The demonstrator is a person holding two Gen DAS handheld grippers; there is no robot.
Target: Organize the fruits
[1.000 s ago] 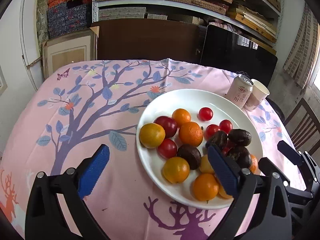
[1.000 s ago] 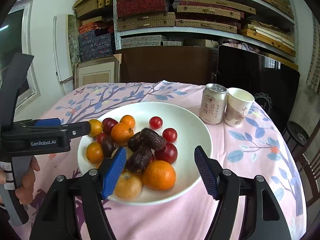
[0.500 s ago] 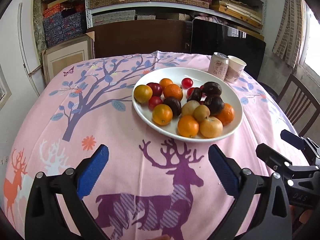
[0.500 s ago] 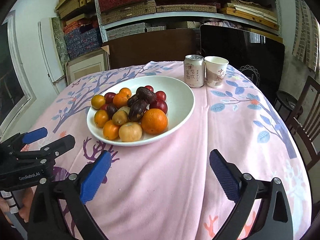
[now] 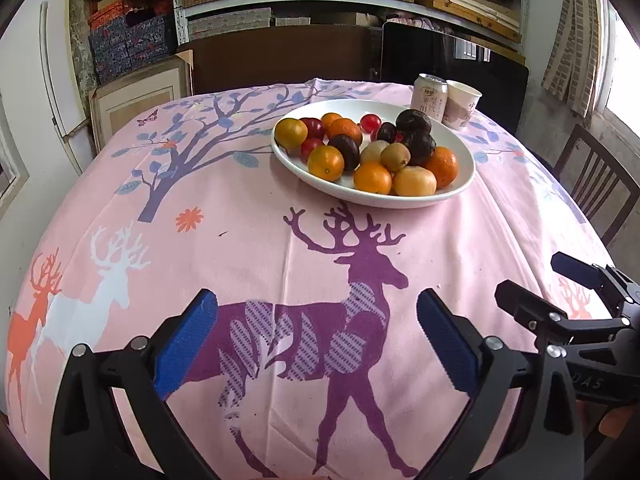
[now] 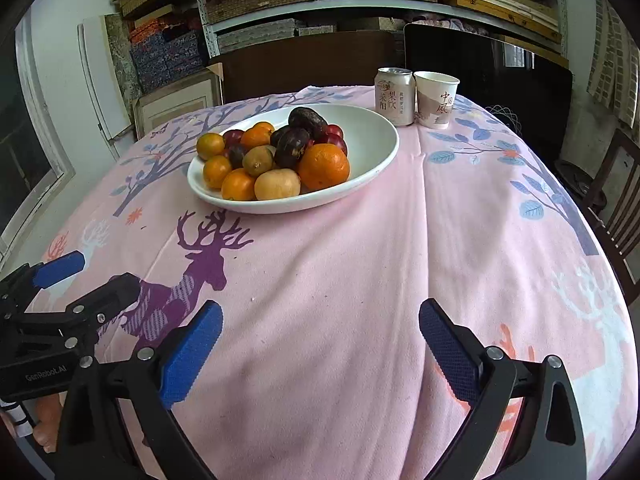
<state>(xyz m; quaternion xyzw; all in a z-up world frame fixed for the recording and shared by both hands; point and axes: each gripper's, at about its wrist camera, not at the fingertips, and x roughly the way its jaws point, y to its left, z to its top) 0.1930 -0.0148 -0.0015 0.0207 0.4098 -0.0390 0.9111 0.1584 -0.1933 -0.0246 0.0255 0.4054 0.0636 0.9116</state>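
Both grippers hung low over the near edge of the bench, nothing in either. Left gripper (image 5: 316, 344) had its jaws spread wide over the purple deer print on the pink tablecloth (image 5: 256, 216); right gripper (image 6: 320, 350) was also spread wide, over plain pink cloth, just beside the left one. The white plate (image 6: 372, 140) sat toward the far side of the bench, well apart from both grippers. The fruits (image 6: 276, 156) were piled on it, crowded to its left half: oranges, small yellow-orange citrus, red plums or tomatoes (couldn't tell which), dark wrinkled passion fruit stacked on top, and brownish kiwi-like ones. The big orange (image 6: 323, 166) lay at the front right of the pile, touching a pale yellow fruit (image 6: 277, 185). A drink can (image 6: 394, 96) and a paper cup (image 6: 435, 98) stood upright near the far edge, touching each other, the can just behind the plate rim. Shelves of boxes filled the wall behind.
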